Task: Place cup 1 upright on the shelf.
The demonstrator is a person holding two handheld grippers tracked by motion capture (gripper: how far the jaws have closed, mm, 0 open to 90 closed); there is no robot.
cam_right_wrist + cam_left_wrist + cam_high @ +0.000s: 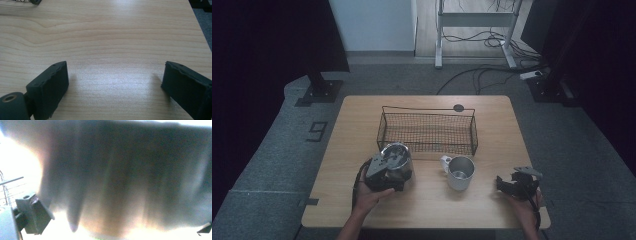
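Note:
A shiny metal cup sits at the front of the wire basket, between the jaws of my left gripper, which comes at it from the near side. In the left gripper view the cup is a blurred dark metal wall spanning the gap from one jaw to the other, and the pads seem to press on its sides. A second metal cup with a white handle stands upright in the middle of the table. My right gripper rests near the table's right front corner; its jaws are wide open over bare wood.
The wooden table ends close to the right of my right gripper. The black mesh basket has nothing in it. A small dark disc lies behind the basket. Stands and cables are on the floor beyond.

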